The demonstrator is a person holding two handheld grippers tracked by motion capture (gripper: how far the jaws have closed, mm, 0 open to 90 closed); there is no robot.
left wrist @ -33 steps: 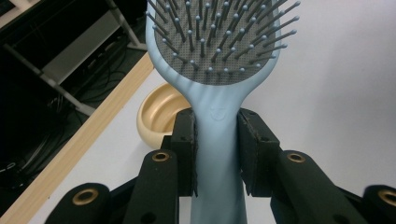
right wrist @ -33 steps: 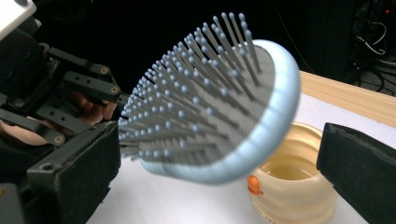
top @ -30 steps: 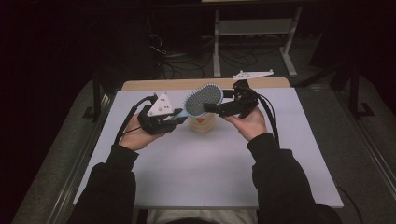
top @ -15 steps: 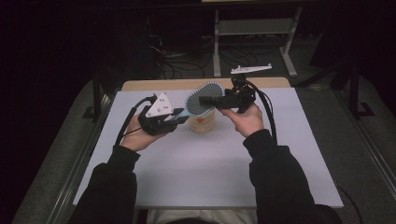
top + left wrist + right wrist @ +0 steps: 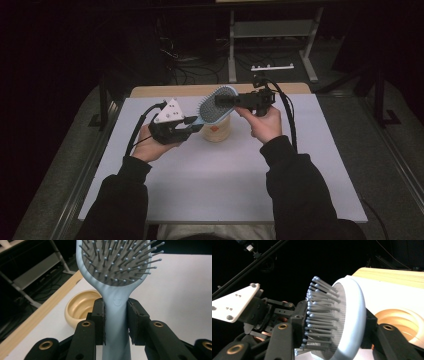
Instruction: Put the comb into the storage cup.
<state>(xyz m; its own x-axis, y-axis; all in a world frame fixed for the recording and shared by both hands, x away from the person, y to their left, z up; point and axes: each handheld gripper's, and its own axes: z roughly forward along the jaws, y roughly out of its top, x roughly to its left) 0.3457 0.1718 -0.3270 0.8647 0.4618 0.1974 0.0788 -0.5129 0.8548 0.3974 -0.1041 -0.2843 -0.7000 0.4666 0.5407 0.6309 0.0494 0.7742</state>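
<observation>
Lifting slightly and drifting toward the far edge since a second ago, the pale blue paddle hairbrush [image 5: 216, 104] is now hanging in the air above the tan bowl [image 5: 218, 132], with the right gripper [image 5: 226, 100] having closed in on its head. The left gripper [image 5: 196, 124] is pinching the smooth plastic handle between its black jaws, seen plainly in the left gripper view [image 5: 116, 320]. The right gripper's jaws are standing on either side of the oval head [image 5: 342, 320], bristle side and back; whether they are pressing it I cannot tell. This looks like a hand-over beginning. Bristles are thin grey pins with ball tips on a dotted cushion. The bowl [image 5: 81, 307] is round, ridged inside, sitting on the matte white bench [image 5: 200, 190].
</observation>
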